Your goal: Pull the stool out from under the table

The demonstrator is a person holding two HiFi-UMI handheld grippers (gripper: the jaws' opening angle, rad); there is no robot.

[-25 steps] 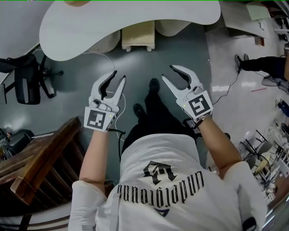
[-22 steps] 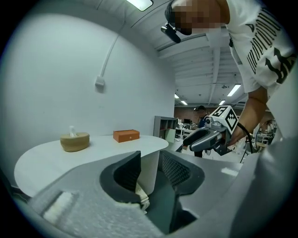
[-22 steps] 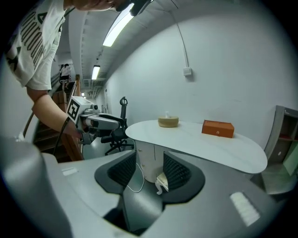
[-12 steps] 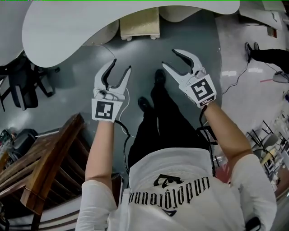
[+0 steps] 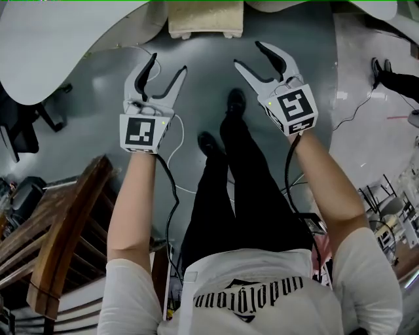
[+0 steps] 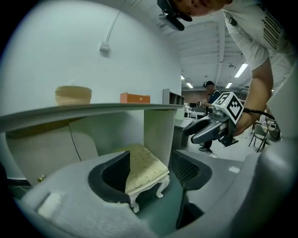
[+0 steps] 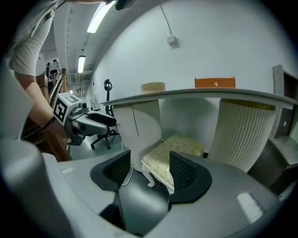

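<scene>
Stool [image 5: 205,19] under table [image 5: 52,46], ahead of L tongs [image 5: 168,63], R tongs [image 5: 247,54].

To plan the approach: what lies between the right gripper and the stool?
Only bare floor, in the head view. The right gripper has just been opening its jaws, empty, short of the stool.

Beige woven bowl [image 6: 73,95] and flat orange box [image 6: 135,98] sit upright on the tabletop [image 6: 93,111], well apart. Black wheeled office chair [image 7: 104,128] stands on the grey floor [image 5: 203,98]. Dark brown slatted wooden frame [image 5: 59,242] fills the lower left of the head view. A bystander's dark-trousered legs [image 5: 396,82] show at the right edge, with a thin black cable [image 5: 357,108] on the pale floor near them.
</scene>
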